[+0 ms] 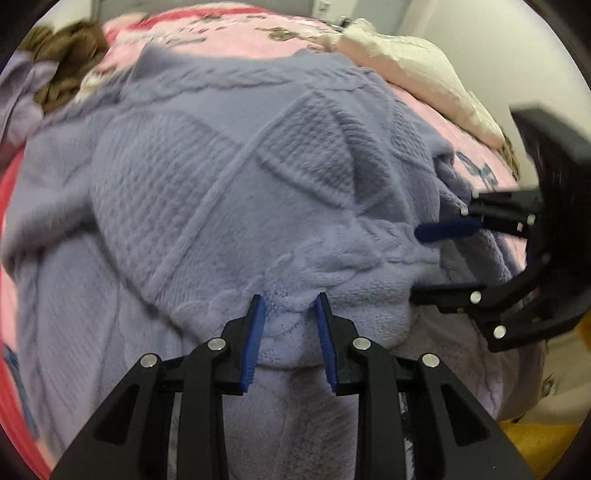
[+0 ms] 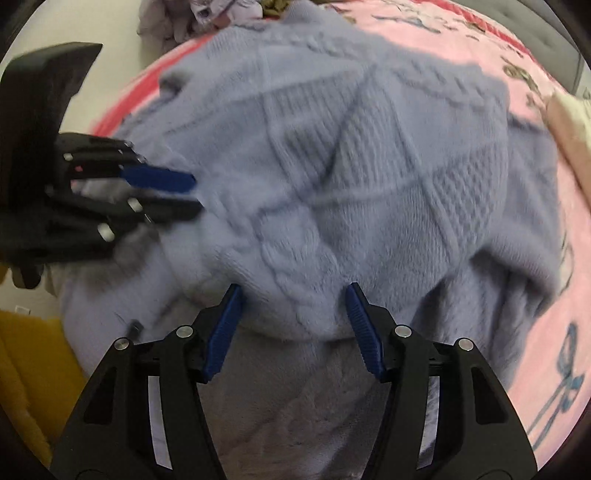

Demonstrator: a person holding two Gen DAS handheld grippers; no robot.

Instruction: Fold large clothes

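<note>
A large lavender cable-knit sweater point(image 1: 229, 192) lies spread on a pink bedspread point(image 1: 236, 33); it also shows in the right wrist view point(image 2: 369, 166). My left gripper point(image 1: 290, 306) is partly closed, its blue pads pinching a bunched fold at the sweater's near edge. My right gripper point(image 2: 293, 295) stands open, its jaws around the sweater's near edge with fabric between them but not pinched. Each gripper shows in the other's view: the right one point(image 1: 436, 258) at the right, the left one point(image 2: 188, 195) at the left.
A cream quilt point(image 1: 413, 62) lies at the bed's far right. Brown and lavender clothes point(image 1: 62, 62) are piled at the far left. A yellow fabric point(image 2: 26, 369) sits low beside the bed. A pale wall point(image 1: 498, 55) stands behind.
</note>
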